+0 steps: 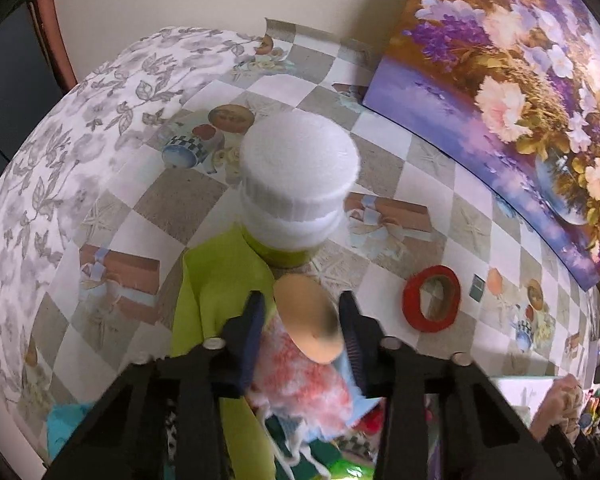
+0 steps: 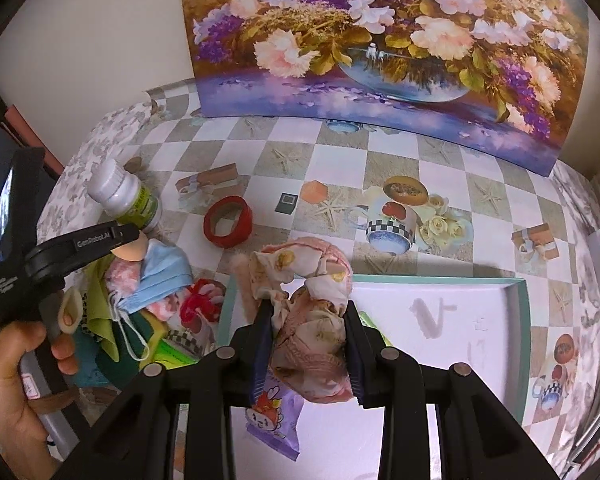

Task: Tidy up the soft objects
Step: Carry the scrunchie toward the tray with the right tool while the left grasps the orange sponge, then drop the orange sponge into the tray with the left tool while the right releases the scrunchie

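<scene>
My left gripper (image 1: 302, 312) holds a beige makeup sponge (image 1: 309, 317) between its fingers, above a pile of soft things: a green cloth (image 1: 216, 292), a pink-white fluffy puff (image 1: 300, 376) and a blue face mask (image 2: 162, 276). The sponge also shows in the right wrist view (image 2: 132, 250). My right gripper (image 2: 308, 320) is shut on a bunched pink patterned cloth (image 2: 312, 312), held over a shallow white tray with a teal rim (image 2: 524, 320).
A white-capped green bottle (image 1: 296, 184) stands just beyond the left gripper. A red tape roll (image 1: 432, 298) lies on the checkered tablecloth. A flower painting (image 2: 380, 40) leans on the wall. A purple snack packet (image 2: 276, 420) lies in the tray.
</scene>
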Demonstrator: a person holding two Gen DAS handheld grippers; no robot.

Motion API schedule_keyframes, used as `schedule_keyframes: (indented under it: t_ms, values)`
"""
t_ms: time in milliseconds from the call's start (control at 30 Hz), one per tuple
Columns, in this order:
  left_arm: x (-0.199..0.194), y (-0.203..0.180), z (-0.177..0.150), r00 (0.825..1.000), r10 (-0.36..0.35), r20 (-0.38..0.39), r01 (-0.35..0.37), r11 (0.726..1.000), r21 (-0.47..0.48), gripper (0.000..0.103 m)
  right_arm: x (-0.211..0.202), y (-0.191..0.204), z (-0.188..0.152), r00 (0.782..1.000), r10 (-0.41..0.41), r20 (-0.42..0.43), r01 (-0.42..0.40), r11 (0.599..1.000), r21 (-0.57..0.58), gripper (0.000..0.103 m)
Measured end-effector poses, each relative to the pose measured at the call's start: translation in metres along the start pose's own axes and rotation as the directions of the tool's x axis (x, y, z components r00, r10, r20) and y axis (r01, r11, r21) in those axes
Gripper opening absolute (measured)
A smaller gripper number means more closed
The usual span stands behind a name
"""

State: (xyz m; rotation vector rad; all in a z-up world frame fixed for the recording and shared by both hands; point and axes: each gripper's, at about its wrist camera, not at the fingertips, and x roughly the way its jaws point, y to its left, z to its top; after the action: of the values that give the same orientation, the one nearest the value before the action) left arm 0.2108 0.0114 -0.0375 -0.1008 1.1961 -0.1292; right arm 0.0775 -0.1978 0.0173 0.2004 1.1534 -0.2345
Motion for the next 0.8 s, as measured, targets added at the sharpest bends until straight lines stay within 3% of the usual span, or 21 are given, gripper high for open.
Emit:
schedule_keyframes:
  t_ms: [233, 533, 700, 800]
  values:
    - [-0.014, 0.004, 0.004, 0.998, -0.036, 0.052, 0.036, 0.999, 0.003, 0.018, -0.006, -0.007, 0.0, 1.0, 0.011, 0.013, -0.011, 1.0, 0.022, 0.034]
    - [-0.083, -0.012, 0.008, 0.98, -0.144, 0.134, 0.139, 0.989, 0.051, 0.018, -0.067, -0.051, 0.003, 0.988, -0.02, 0.151, 0.003, 0.994, 0.111, 0.034]
    - [-0.113, -0.045, -0.005, 0.96, -0.253, 0.121, 0.239, 0.964, 0.119, 0.018, -0.094, -0.082, -0.002, 0.979, -0.078, 0.19, 0.046, 0.984, 0.17, 0.034]
    - [-0.121, -0.077, -0.021, 0.948, -0.308, 0.077, 0.291, 0.94, 0.178, 0.018, -0.102, -0.099, -0.008, 0.976, -0.1, 0.194, 0.06, 0.978, 0.202, 0.034]
